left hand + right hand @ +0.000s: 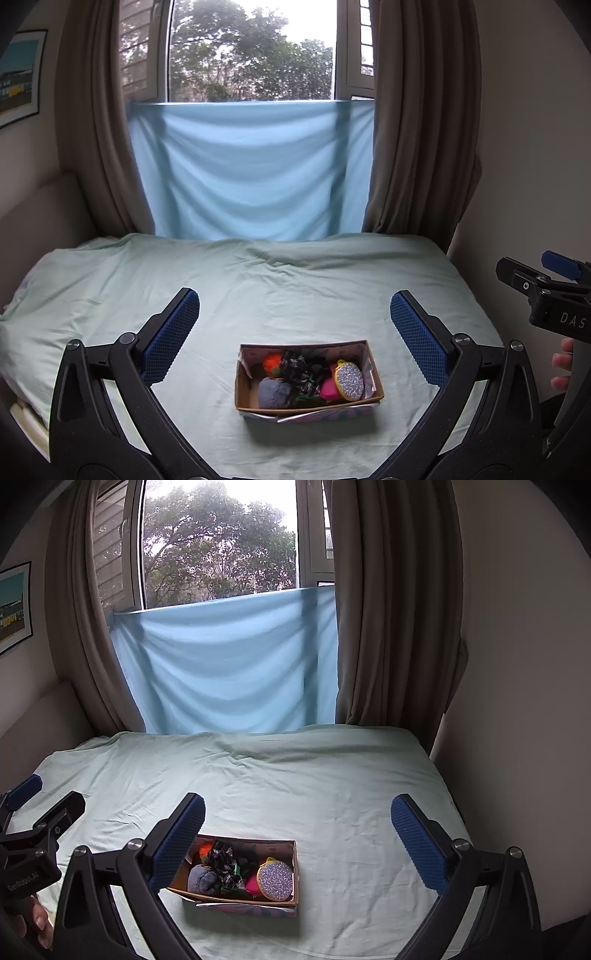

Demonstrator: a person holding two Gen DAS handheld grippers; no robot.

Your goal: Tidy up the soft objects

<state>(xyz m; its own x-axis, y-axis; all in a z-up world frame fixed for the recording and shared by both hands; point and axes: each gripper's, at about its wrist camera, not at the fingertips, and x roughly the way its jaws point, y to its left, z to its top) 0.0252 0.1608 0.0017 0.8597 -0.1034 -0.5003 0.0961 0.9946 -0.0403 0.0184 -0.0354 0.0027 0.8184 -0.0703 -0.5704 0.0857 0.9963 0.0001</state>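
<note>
Both grippers, left (294,334) and right (297,840), hang spread wide over a green-sheeted bed (295,280) below a curtained window (251,51), box (308,380) of soft things at six o'clock between their fingers.

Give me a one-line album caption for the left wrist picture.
Open left hand-held gripper hovers above a cardboard box of soft objects on a pale green bed sheet.

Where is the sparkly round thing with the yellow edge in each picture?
Left wrist view: the sparkly round pad sits at the right end of the cardboard box, low and centre.
Right wrist view: it is at the box's right end, lower left of centre.
Shared landmark: the blue cloth under the window.
</note>
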